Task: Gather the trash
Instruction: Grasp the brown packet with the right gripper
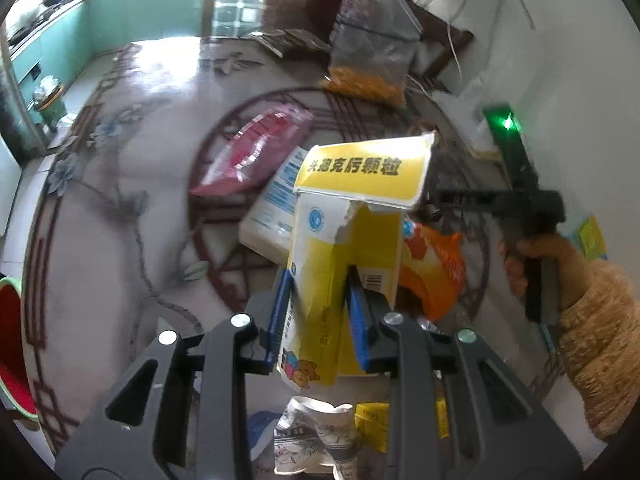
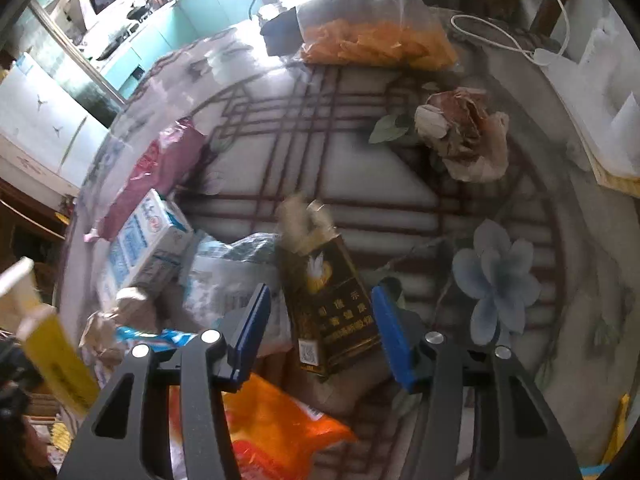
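My left gripper [image 1: 320, 300] is shut on a torn yellow and white medicine box [image 1: 344, 240] and holds it above the patterned table [image 1: 120, 200]. The same box shows at the left edge of the right wrist view [image 2: 48, 344]. My right gripper [image 2: 320, 312] is open, its blue pads on either side of a dark brown cigarette pack [image 2: 332, 304] that lies on the trash pile. The right gripper also shows in the left wrist view [image 1: 520, 208], held by a hand in an orange sleeve.
On the table lie a pink packet [image 1: 256, 148], a white and blue box [image 2: 148, 240], an orange wrapper [image 2: 276, 424], crumpled brown paper [image 2: 468, 136] and a clear bag of orange snacks [image 2: 376, 40]. A red and green bin [image 1: 10, 344] stands at the left edge.
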`<state>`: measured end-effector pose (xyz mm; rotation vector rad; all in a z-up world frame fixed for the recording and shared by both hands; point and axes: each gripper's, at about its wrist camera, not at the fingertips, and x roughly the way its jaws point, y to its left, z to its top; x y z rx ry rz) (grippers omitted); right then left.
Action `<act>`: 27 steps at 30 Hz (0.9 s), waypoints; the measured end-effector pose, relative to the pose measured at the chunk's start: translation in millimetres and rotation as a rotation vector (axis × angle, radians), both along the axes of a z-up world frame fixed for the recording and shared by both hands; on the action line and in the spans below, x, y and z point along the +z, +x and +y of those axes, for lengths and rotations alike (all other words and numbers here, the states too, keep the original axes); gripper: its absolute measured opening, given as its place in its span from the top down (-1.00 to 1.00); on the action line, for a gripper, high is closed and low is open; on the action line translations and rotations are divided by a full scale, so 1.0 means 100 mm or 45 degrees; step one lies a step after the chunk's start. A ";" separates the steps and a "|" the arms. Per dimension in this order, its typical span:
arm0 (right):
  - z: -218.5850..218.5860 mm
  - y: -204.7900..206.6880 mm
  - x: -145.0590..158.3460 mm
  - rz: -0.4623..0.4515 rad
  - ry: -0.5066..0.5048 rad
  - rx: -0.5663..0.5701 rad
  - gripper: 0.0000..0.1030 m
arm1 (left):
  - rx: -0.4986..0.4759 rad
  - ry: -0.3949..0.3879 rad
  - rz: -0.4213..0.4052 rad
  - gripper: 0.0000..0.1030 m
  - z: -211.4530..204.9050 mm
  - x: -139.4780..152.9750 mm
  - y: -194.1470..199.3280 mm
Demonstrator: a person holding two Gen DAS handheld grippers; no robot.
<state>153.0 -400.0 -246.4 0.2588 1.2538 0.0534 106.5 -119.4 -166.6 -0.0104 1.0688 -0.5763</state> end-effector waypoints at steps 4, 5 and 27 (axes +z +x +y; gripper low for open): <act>0.01 -0.03 -0.09 0.023 -0.063 0.000 0.18 | 0.043 -0.004 -0.018 0.46 0.08 0.08 0.00; 0.01 -0.04 -0.09 0.029 -0.065 -0.003 0.49 | 0.058 -0.003 -0.021 0.46 0.10 0.10 -0.01; 1.07 -1.07 1.52 -0.505 -0.054 0.033 0.53 | 0.349 0.013 -0.262 0.44 0.84 0.88 -0.42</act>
